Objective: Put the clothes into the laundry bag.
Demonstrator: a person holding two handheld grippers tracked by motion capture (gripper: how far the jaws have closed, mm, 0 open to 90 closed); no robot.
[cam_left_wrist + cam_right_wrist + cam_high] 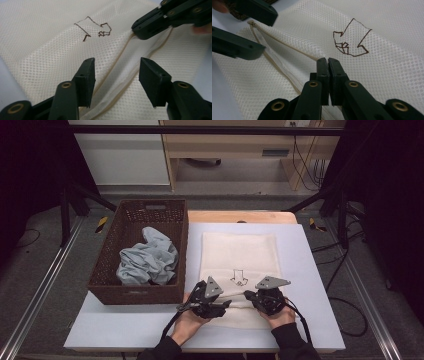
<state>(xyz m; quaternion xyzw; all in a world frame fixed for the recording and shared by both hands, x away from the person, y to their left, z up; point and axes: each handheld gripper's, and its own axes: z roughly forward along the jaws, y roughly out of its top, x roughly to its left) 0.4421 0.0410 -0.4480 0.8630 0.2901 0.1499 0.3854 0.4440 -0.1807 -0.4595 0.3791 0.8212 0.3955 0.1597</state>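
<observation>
1. Right now I have both hands low at the near edge of the table (310, 285), forearms coming in from my side, each holding a gripper over the near end of the cream mesh bag (239, 255).
2. My left gripper (212, 306) sits at the bag's near left part; in the left gripper view its jaws stand wide apart over the bag's zipper seam (125, 72), gripping nothing.
3. My right gripper (261, 300) sits just beside it to the right; in the right gripper view (328, 62) its jaws are pressed together at the seam (274, 67), and I judge them clamped on the mesh fabric there.
4. From the high view I get the layout: the bag lies flat on the table, with a brown wicker basket (107, 265) just to its left holding a crumpled grey-blue cloth (149, 257).
5. Both gripper views give me what the high view blurs: the open mesh weave, the line of the zipper, and the hand-drawn arrow mark (352, 40) in brown ink.
</observation>
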